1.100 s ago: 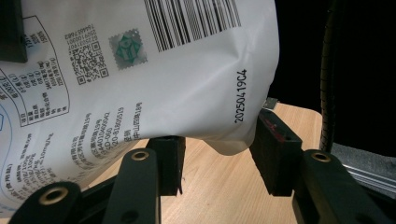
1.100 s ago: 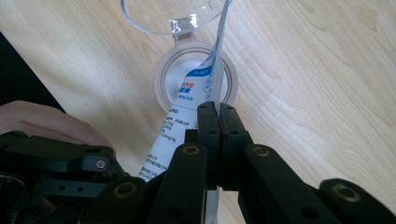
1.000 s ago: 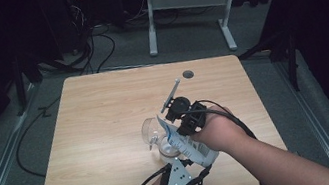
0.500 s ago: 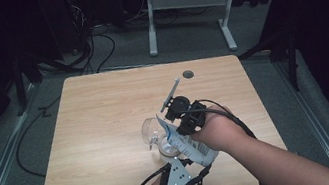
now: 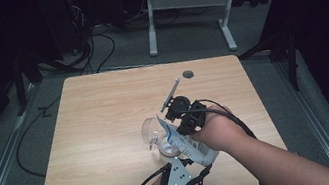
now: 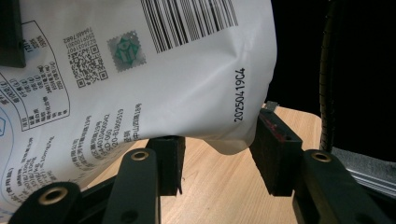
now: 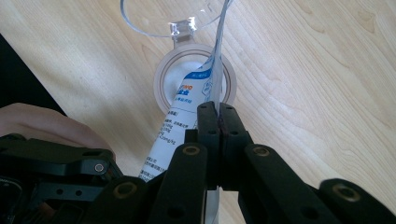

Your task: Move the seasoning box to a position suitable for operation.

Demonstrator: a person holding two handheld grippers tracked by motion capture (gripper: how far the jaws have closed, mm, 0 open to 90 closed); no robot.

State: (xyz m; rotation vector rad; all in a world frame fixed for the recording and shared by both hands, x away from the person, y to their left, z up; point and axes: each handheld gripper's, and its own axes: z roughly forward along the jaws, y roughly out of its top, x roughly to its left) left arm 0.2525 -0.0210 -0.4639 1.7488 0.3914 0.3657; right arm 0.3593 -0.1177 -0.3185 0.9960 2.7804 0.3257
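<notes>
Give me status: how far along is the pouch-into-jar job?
Done: the jar stands open, its hinged clear lid flipped back. In hand: the right tongs are shut on the edge of the white pouch, tilted with its corner over the jar mouth. The left tongs sit under the pouch's bottom, pads apart. Left: finish emptying, remove pouch, close lid.
</notes>
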